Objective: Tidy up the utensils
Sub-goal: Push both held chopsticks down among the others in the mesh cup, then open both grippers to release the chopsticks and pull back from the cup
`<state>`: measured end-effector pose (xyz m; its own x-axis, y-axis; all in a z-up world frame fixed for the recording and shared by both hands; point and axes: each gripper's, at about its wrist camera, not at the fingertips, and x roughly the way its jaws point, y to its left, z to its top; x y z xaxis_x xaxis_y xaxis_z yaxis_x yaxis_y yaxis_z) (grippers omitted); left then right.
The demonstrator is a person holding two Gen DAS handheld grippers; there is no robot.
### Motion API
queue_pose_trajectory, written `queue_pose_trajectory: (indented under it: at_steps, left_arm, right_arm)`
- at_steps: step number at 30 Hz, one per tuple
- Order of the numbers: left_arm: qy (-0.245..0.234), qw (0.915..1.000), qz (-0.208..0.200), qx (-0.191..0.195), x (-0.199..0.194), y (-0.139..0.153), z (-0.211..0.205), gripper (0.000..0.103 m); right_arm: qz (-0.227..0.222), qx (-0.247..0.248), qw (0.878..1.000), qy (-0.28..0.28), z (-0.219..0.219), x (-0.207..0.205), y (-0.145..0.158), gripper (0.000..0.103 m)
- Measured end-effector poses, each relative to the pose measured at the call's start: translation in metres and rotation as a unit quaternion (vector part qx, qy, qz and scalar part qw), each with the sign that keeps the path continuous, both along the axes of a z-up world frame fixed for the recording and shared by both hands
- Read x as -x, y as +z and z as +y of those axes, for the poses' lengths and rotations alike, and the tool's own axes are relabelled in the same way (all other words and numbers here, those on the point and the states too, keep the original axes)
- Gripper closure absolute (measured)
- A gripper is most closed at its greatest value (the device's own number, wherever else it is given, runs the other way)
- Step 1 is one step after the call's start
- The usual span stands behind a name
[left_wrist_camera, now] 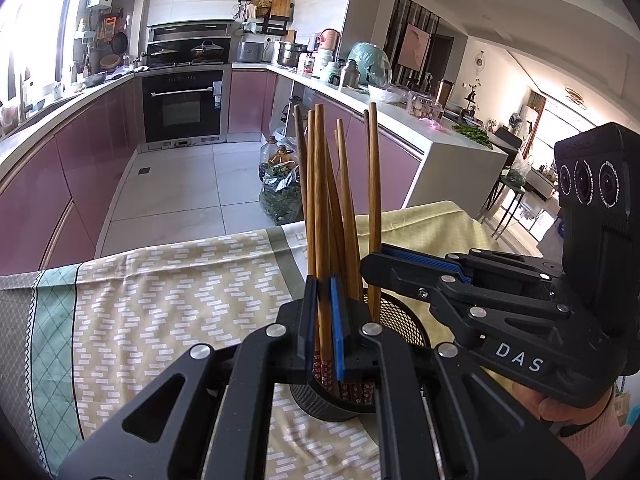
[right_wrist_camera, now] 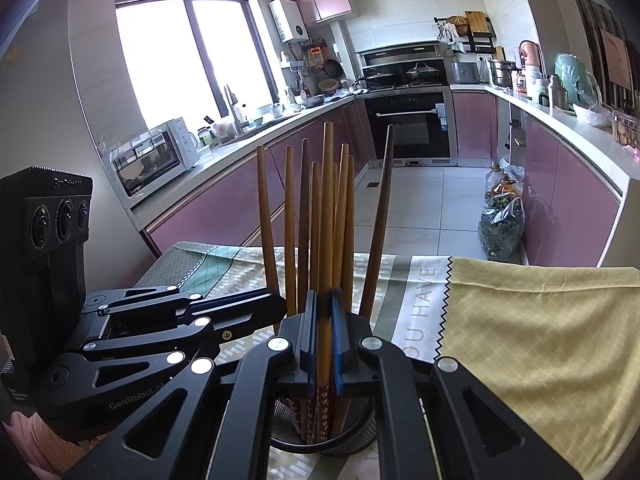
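Note:
Several brown wooden chopsticks [left_wrist_camera: 345,200] stand upright in a black mesh holder [left_wrist_camera: 404,320] on a patterned tablecloth [left_wrist_camera: 160,300]. In the left wrist view my left gripper [left_wrist_camera: 323,285] is shut on one chopstick [left_wrist_camera: 320,200] just above the holder's rim. My right gripper [left_wrist_camera: 366,266] reaches in from the right, shut at another chopstick [left_wrist_camera: 374,200]. In the right wrist view the right gripper [right_wrist_camera: 323,297] is shut on a chopstick [right_wrist_camera: 327,200] over the holder [right_wrist_camera: 320,442], with the left gripper [right_wrist_camera: 282,304] beside it at the left. Patterned chopstick ends sit inside the holder.
A yellow cloth [right_wrist_camera: 520,340] covers the table's right part. Beyond the table's far edge lies a tiled kitchen floor with a bag of greens [right_wrist_camera: 500,224] and bottles beside the pink cabinets. A person's hand holds the right gripper at the lower right of the left wrist view.

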<state>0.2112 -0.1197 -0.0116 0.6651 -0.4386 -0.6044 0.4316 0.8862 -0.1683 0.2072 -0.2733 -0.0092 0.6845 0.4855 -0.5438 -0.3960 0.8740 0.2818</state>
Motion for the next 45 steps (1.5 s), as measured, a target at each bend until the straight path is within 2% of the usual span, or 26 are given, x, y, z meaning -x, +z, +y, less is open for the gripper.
queue_pose_trajectory:
  at_steps: [45]
  left_arm:
    - [0.007, 0.9998, -0.006, -0.017, -0.0058, -0.002, -0.0043, 0.094]
  right_arm:
    - [0.009, -0.006, 1.0, -0.003, 0.0068, -0.0087, -0.0072, 0.095]
